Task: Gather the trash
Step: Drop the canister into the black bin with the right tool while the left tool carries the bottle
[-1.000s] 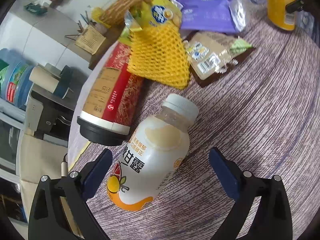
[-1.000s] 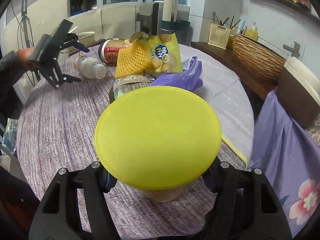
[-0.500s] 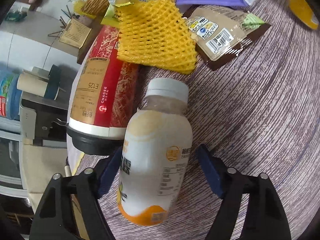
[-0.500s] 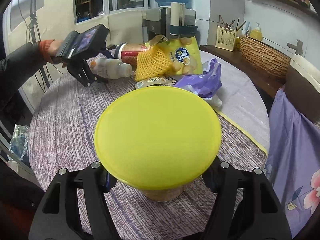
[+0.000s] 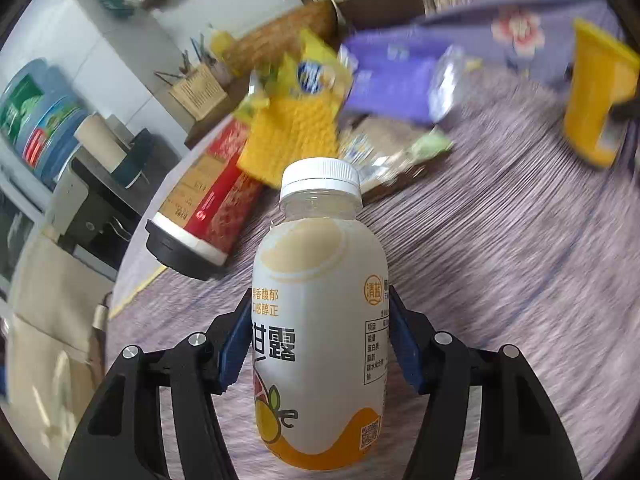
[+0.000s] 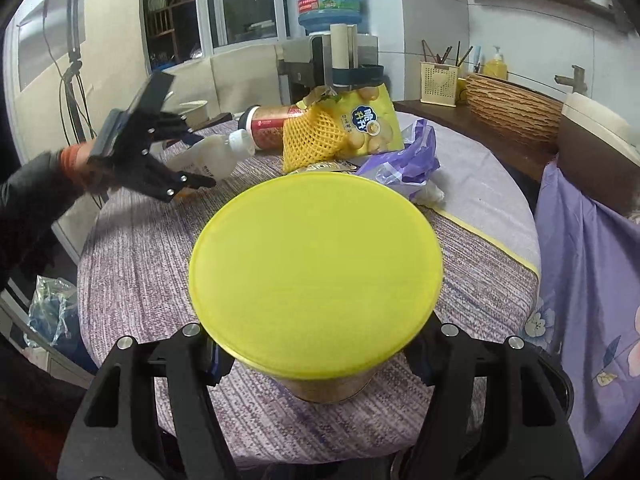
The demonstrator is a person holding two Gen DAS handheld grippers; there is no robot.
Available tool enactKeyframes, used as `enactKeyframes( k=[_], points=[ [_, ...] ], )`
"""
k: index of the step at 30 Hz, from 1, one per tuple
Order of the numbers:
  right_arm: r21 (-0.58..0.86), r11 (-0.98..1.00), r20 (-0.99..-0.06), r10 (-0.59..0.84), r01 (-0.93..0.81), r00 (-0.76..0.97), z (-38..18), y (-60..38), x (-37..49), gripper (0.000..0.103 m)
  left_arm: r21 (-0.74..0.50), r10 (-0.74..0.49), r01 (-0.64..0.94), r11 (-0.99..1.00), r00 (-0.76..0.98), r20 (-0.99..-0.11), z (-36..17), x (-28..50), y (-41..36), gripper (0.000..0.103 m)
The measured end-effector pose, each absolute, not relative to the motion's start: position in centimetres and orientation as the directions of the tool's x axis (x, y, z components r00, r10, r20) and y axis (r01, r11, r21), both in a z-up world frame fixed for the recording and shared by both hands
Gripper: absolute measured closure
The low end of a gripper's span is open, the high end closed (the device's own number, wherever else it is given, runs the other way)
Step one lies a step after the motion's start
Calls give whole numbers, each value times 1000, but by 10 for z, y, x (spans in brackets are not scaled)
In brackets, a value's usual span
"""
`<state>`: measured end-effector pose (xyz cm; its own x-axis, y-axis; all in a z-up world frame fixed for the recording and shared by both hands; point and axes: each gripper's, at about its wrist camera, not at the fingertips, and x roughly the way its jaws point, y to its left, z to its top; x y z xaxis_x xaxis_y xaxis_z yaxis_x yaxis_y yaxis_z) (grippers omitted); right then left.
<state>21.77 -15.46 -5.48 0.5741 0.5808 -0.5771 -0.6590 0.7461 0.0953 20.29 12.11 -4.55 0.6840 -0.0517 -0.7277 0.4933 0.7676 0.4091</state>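
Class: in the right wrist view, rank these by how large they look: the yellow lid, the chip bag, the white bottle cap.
1. Yellow lid, though nearness to the camera inflates it.
2. Chip bag.
3. White bottle cap.

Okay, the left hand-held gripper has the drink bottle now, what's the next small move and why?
Probably lift the bottle a little higher and draw it clear of the pile. The left hand-held gripper has its blue pads against both sides of the bottle, and the right wrist view shows it tilted off the tablecloth, with the red cup and yellow foam net lying close beyond it.
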Motion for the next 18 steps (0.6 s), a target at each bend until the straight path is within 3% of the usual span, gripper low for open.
enactKeyframes(
  k=[7,10,18],
  points=[
    [152,788,-531,575,-597,623,-63,-178,189,36,175,-230,420,891,748,-623,-26,148,82,42],
    [171,812,-517,556,-558,651,-67,-193,178,36,141,-268,413,900,777,-569,-21,131,54,42],
    [217,884,-517,463,-414,720,-87,-248,148,36,25,-394,482,876,744,-540,-25,120,-16,42]
  ],
)
